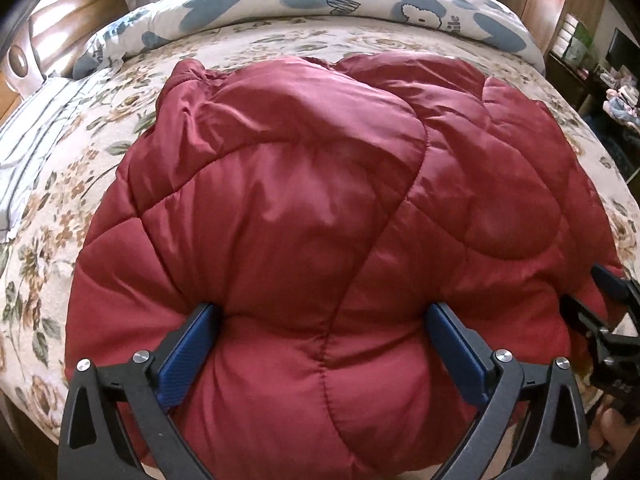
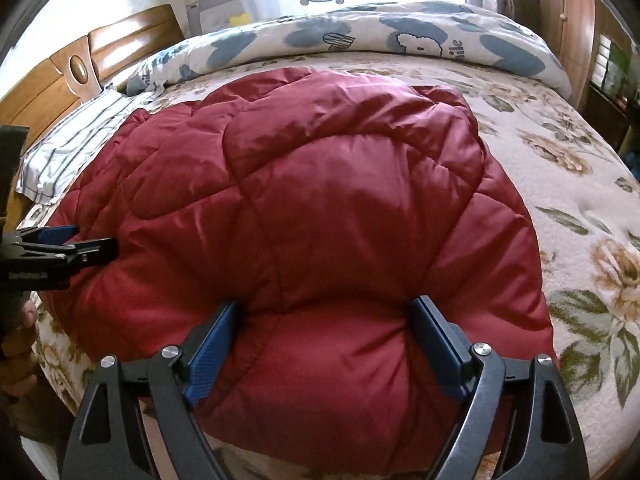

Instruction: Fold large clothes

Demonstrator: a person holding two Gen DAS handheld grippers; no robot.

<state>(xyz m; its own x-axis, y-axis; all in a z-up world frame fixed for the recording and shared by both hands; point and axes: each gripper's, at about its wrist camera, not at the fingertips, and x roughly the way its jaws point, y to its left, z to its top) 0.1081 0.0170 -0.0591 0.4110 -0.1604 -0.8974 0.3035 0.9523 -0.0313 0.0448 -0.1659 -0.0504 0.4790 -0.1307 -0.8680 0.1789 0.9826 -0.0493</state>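
A dark red quilted puffer jacket (image 1: 320, 184) lies in a thick bundle on the floral bed; it also fills the right wrist view (image 2: 320, 184). My left gripper (image 1: 324, 320) has its blue pads spread wide with the jacket's near edge bulging between them, the pads pressing into the fabric. My right gripper (image 2: 324, 312) stands the same way on the jacket's near edge further right. The right gripper shows at the right edge of the left wrist view (image 1: 608, 304), and the left gripper at the left edge of the right wrist view (image 2: 60, 248).
The floral bedspread (image 2: 580, 184) covers the bed. A rolled blue-and-white duvet (image 1: 320, 0) lies along the far side. A striped pillow (image 2: 72, 148) and wooden headboard (image 2: 80, 68) are at the left. Cabinets and shelves (image 1: 580, 40) stand at the right.
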